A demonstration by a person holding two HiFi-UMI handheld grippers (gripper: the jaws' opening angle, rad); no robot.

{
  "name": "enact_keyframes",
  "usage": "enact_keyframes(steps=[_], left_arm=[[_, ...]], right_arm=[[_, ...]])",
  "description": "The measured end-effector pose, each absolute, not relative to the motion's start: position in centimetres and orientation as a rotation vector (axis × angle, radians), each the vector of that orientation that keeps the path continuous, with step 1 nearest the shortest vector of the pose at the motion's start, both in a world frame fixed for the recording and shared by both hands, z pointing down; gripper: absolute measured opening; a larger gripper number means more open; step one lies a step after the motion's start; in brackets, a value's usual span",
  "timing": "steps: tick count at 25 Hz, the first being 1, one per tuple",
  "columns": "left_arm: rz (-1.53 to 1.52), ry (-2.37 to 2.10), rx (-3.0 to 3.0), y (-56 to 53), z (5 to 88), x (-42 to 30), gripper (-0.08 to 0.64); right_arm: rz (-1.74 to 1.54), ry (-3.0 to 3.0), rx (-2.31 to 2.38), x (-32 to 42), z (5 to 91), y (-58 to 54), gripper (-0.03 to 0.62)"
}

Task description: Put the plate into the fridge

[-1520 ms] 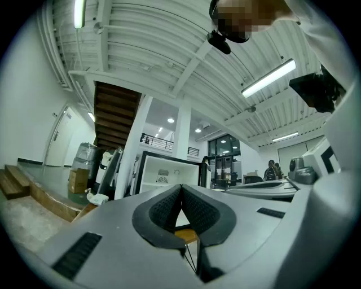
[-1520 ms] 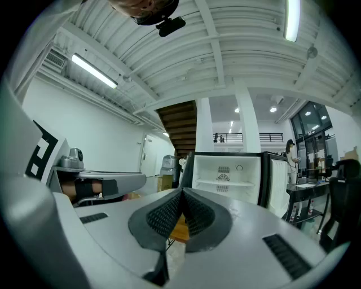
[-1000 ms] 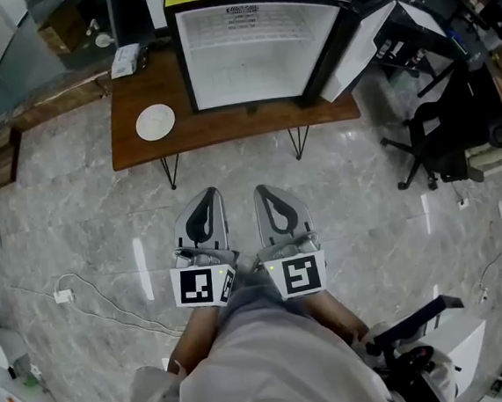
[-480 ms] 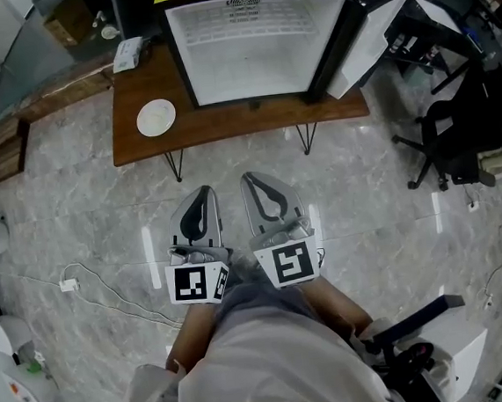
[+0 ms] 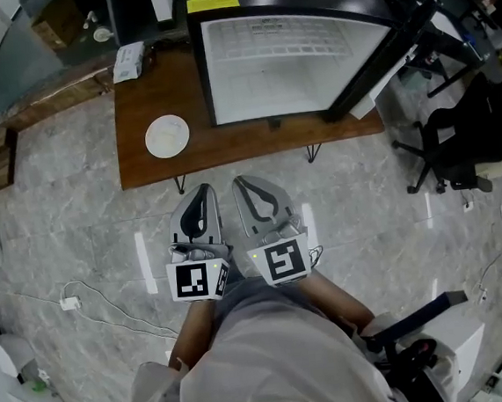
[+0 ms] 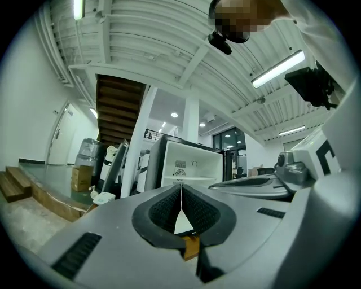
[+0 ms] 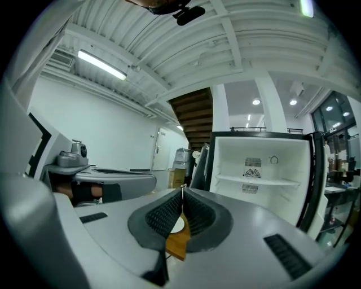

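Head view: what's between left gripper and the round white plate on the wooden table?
Head view shows only grey marble floor, a black hairpin leg, then bare brown wooden table top between the left gripper and the round white plate.

Wooden table (image 5: 246,145) on hairpin legs, black office chair (image 5: 458,145) at right, white cable (image 5: 64,304) across marble floor (image 5: 77,230)

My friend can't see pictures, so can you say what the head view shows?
A white plate sits on a wooden table, to the left of a fridge with its door open. In front of the table, a person holds the left gripper and right gripper side by side over the stone floor, both shut and holding nothing.
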State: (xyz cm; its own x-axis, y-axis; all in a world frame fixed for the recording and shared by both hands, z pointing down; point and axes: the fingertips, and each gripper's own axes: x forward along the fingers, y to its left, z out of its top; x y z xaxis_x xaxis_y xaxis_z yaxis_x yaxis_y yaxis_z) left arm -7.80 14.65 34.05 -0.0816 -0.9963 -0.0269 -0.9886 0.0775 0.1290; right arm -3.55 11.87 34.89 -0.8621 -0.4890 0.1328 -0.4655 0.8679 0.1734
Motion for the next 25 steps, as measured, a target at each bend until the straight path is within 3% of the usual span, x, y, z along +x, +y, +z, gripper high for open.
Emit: enact_keyframes(steps=[9, 18, 25], left_arm=[[-0.092, -2.115, 2.17, 3.9, 36.4, -35.7, 0.02], [0.123, -2.065, 2.084, -2.5, 47.9, -48.0, 0.02], [0.24, -1.901, 2.117, -8.7, 56.3, -52.0, 0.02]], right_arm=[[-0.158, -2.764, 0.818, -30.9, 37.8, 1.8, 0.017], [-0.079, -2.639, 0.872, -39.0, 45.8, -5.6, 0.017], [-0.052, -2.546, 0.856, -42.8, 52.5, -10.5, 0.017]])
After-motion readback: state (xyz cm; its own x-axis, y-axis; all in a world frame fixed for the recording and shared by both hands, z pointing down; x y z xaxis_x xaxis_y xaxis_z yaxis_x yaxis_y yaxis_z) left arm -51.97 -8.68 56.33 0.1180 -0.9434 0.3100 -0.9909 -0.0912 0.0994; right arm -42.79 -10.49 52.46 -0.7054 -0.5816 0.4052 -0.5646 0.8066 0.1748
